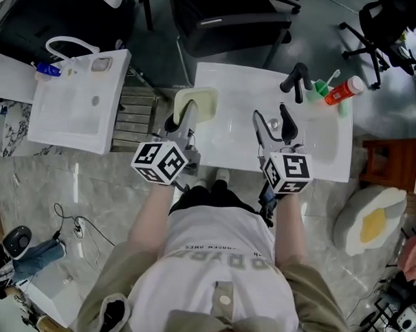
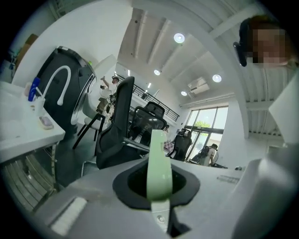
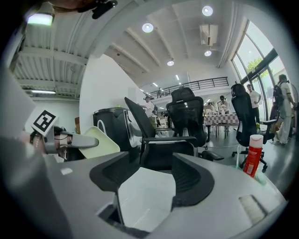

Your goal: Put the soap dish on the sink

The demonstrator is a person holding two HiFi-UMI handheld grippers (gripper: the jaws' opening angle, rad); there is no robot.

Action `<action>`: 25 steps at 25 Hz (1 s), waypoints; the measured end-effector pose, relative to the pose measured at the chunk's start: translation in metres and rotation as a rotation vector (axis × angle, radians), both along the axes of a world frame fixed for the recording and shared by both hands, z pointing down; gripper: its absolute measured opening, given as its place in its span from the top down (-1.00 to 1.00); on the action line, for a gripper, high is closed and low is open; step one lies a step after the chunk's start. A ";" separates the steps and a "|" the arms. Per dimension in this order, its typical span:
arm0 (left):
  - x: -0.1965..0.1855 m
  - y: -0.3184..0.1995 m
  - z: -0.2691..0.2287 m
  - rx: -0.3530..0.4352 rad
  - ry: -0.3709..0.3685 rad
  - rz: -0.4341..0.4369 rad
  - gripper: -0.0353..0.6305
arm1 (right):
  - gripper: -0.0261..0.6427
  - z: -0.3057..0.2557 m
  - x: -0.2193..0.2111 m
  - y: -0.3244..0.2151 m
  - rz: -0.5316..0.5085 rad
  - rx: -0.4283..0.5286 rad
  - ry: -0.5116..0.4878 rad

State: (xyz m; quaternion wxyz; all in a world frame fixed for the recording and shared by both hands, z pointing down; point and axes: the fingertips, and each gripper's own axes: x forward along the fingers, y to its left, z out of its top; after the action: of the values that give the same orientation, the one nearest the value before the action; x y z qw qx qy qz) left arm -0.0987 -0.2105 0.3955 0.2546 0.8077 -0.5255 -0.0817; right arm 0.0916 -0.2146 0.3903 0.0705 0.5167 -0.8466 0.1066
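Left gripper (image 2: 157,183): jaws pressed together on the rim of the soap dish (image 2: 157,161). In your left gripper view the pale green dish shows edge-on, standing up between the pads. Grip looks narrow, on the edge only.

Right gripper (image 3: 150,179): jaws spread, nothing between them. Only the white surface of the sink (image 3: 149,200) shows past the pads.

Position: in the head view the dish hangs at the near-left corner of the sink, over the flat rim. It is tilted, not level. It looks clear of the surface, but contact cannot be confirmed. The right gripper hovers over the basin, well apart from the dish. The black faucet (image 1: 296,79) and the red bottle (image 1: 344,89) stand at the far right corner, out of your way.

Step in hand (judgement): transport is nearly done and placement is pending.

Next move calls for: roll your left wrist until the dish base faces down. Lower it flat onto the rim, then spread the jaws. With an edge grip, the dish could pivot or slip as you level it.
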 end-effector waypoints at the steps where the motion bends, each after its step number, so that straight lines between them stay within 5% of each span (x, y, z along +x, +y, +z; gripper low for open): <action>1: 0.002 -0.001 0.003 -0.010 0.025 0.010 0.84 | 0.06 0.003 -0.002 -0.001 -0.009 -0.010 -0.006; 15: 0.029 -0.017 0.038 -0.115 0.262 0.178 0.84 | 0.06 0.035 -0.046 -0.011 -0.096 -0.158 -0.099; 25: 0.035 -0.026 0.050 -0.179 0.306 0.340 0.84 | 0.06 0.063 -0.080 -0.013 -0.124 -0.305 -0.272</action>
State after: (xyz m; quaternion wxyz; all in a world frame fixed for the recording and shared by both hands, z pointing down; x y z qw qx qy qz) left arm -0.0636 -0.2369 0.4451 0.4117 0.8371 -0.3424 -0.1121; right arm 0.0113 -0.2280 0.4537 0.0394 0.4278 -0.8526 0.2975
